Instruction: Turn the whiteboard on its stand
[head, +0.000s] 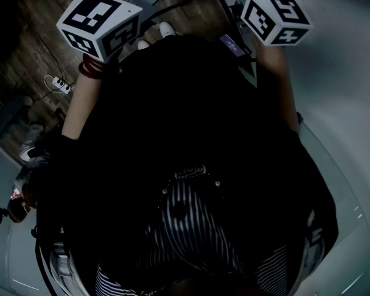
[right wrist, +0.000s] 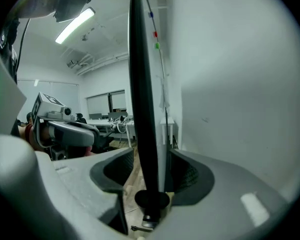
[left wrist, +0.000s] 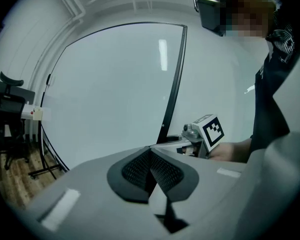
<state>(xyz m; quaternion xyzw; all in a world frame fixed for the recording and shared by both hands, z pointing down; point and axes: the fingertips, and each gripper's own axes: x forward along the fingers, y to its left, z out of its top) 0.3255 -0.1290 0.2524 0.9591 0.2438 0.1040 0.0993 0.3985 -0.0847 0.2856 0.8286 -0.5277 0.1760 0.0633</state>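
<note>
The whiteboard (left wrist: 110, 84) is a large white panel with a black frame (left wrist: 172, 94), and it fills the left gripper view. My left gripper (left wrist: 150, 148) is shut, pads together, with the frame's lower end right at its tips. I cannot tell whether it touches the frame. In the right gripper view the frame (right wrist: 142, 109) stands edge-on between the pads of my right gripper (right wrist: 150, 156). That gripper is open, with a gap on each side of the frame. In the head view only the marker cubes show, left (head: 98, 23) and right (head: 275, 18); both sets of jaws are hidden.
The stand's black legs (left wrist: 45, 169) rest on a wooden floor, with a round black fitting (right wrist: 151, 200) low on the frame. An office chair (left wrist: 7, 104) stands far left, desks (right wrist: 105, 121) behind, a power strip (head: 60, 85) on the floor. My dark-clothed body fills the head view.
</note>
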